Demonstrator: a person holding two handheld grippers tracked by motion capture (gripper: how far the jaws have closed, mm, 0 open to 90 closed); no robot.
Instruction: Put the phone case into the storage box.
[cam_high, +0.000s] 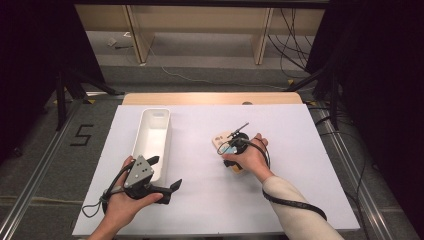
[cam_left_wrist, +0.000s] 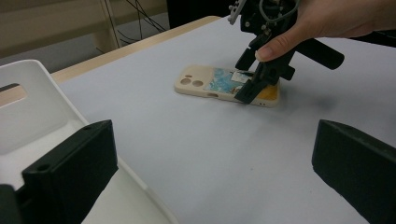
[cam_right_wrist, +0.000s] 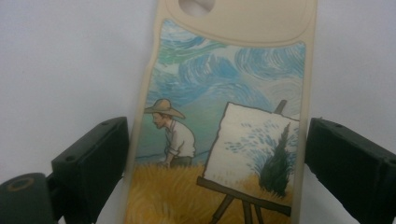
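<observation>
Right gripper (cam_high: 231, 147) is down over the phone case (cam_high: 220, 141), which lies flat on the white mat (cam_high: 210, 200), well to the right of the tray (cam_high: 151, 131). In the right gripper view the two black jaws stand either side of the case (cam_right_wrist: 219, 140), spread about as wide as the case itself; the right jaw looks to be at the edge, the left one just beside it, though whether either is actually pressing is hard to judge from here. So it is straddling, jaws apart, nothing lifted. The case is cream-rimmed with a painted back: a figure in a straw hat, an easel, swirling blue sky, and a camera cut-out at the end farther from the gripper. From the left gripper view the right gripper (cam_left_wrist: 254, 86) tilts down onto the yellow end of the case (cam_left_wrist: 210, 84), with the right hand (cam_left_wrist: 322, 21) wrapped around its body. Over by the tray, the left gripper (cam_high: 167, 175) sits low in the left hand (cam_high: 122, 207), just off the tray's near right corner, jaws wide apart and holding nothing. One of its jaws overlaps the tray (cam_left_wrist: 28, 121) rim in its own view, the other is over bare mat (cam_left_wrist: 224, 158). The tray holds nothing visible.
</observation>
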